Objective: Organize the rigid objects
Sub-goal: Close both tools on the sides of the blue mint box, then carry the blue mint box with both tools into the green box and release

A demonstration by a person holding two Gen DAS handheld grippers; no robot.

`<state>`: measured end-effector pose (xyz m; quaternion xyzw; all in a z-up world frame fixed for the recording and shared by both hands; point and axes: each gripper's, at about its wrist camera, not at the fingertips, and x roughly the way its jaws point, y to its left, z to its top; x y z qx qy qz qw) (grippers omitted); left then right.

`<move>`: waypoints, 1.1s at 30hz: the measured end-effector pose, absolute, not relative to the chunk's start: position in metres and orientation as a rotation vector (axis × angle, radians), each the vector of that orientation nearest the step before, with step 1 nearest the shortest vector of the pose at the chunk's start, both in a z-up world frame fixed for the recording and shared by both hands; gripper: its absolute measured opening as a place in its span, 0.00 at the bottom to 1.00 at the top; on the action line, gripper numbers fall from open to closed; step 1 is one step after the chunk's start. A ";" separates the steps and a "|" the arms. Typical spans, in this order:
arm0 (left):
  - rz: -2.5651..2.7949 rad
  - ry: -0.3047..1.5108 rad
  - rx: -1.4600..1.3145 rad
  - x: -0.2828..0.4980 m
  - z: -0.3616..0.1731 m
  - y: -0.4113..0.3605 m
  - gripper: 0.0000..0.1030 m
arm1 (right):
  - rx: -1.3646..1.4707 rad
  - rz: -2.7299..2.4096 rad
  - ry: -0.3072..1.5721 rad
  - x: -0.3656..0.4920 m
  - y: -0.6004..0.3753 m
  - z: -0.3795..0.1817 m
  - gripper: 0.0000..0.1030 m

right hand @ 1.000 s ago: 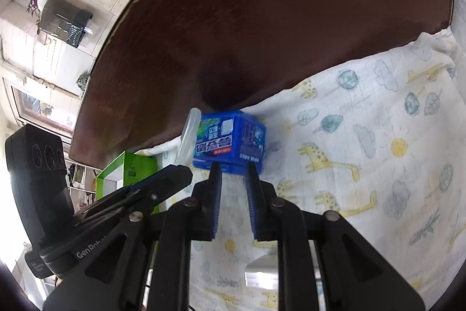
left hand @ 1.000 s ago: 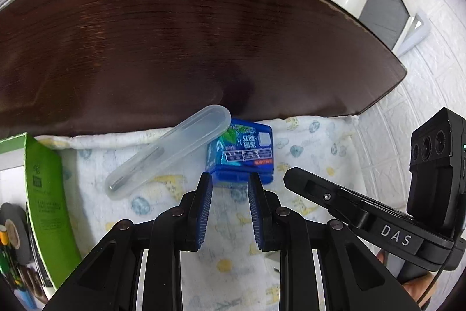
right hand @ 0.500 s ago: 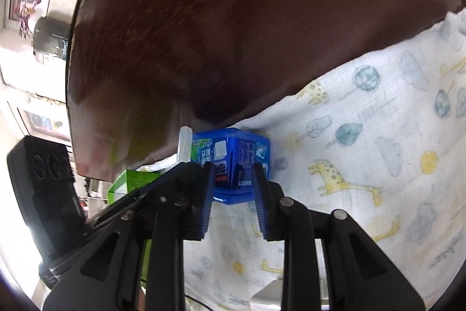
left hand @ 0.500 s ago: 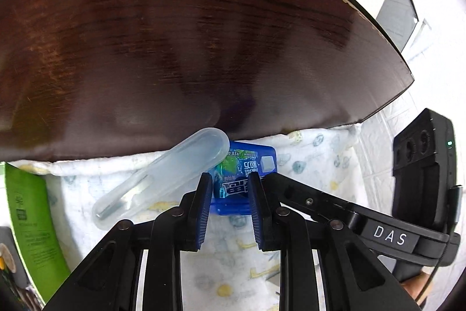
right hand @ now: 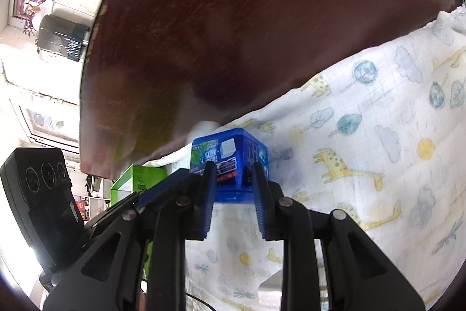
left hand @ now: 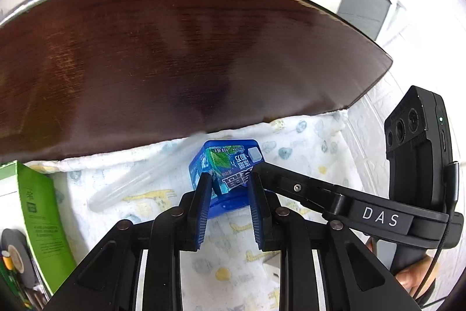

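Both claws clamped on one blue box [left hand: 230, 165]: left claw [left hand: 228, 182], right claw [right hand: 234, 174].

One blue box [left hand: 230, 165], one clear tube [left hand: 134, 182], one green carton [left hand: 43, 226], one printed cloth [right hand: 378, 165], two grippers

Left gripper [left hand: 228, 181]: black linkage arms, round metal rivets at pivots, fingers [left hand: 202, 206] faced with ribbed blue pads.
Right gripper [right hand: 234, 171]: same black build, silver rivets, ribbed blue pads [right hand: 208, 204]. Seen from left wrist view: long black finger with one small screw, white letters "DAS" on side bar, upright black camera block [left hand: 419, 142] with three round lenses, small green light, thin black cable along edge.
Hand [left hand: 413, 274]: only fingertips visible under the handle, no sleeve in view.
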<state>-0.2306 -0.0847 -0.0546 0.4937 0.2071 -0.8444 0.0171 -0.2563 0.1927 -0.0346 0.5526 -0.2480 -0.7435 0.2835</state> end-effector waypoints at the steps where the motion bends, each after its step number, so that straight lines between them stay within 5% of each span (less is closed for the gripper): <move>1: -2.627 0.642 1.533 -0.228 -0.053 -0.084 0.23 | 1.478 -1.992 -0.662 -0.255 0.192 -0.033 0.24; 16: -2.709 0.576 1.333 -0.158 0.002 -0.110 0.23 | 1.359 -1.969 -0.577 -0.212 0.153 0.023 0.25; 33: -2.557 0.710 1.127 -0.034 0.017 -0.225 0.23 | 1.349 -1.771 -0.389 -0.160 -0.011 0.037 0.25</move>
